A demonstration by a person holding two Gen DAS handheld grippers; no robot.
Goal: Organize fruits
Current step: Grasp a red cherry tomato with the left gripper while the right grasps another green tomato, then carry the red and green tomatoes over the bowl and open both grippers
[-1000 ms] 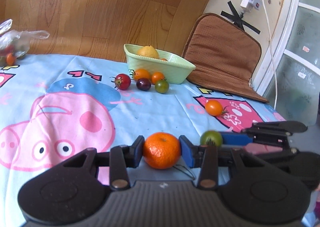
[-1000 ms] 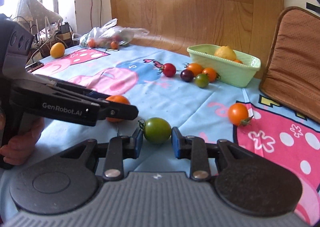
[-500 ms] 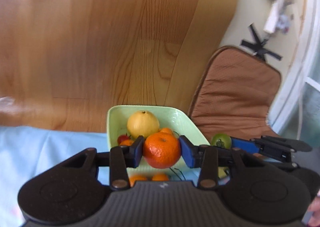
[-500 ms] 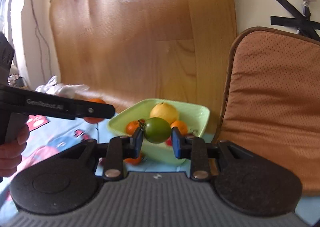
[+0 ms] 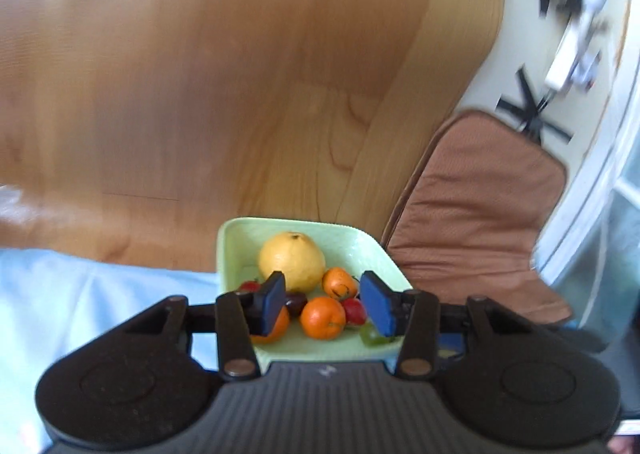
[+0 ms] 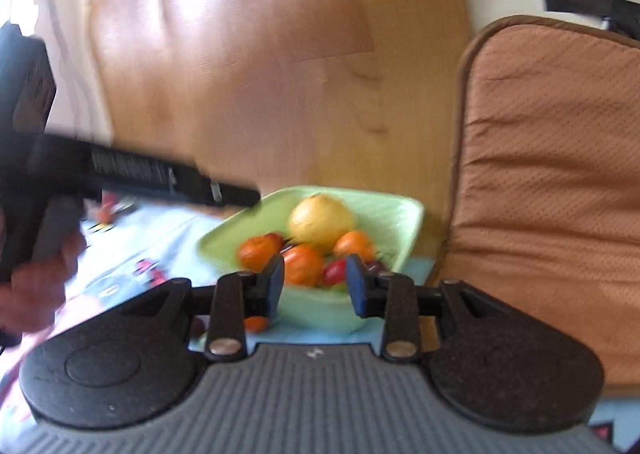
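Observation:
A pale green bowl sits by the wooden board and holds a big yellow fruit, oranges and small tomatoes. My left gripper hovers just over the bowl with its jaws opening. The orange lies in the bowl below the pads, which do not touch it. A green tomato rests in the bowl's near right corner. My right gripper hangs at the bowl's near rim, jaws opening, with nothing between them. The left gripper also reaches in from the left there, held by a hand.
A brown cushion leans just right of the bowl. A wooden board stands behind it. The light blue cartoon cloth spreads to the left, with a small orange tomato in front of the bowl. A cable and plug hang on the wall.
Both grippers carried their fruit from the cloth to the bowl. Their jaws have since widened, and the orange and the green tomato now lie in the bowl.

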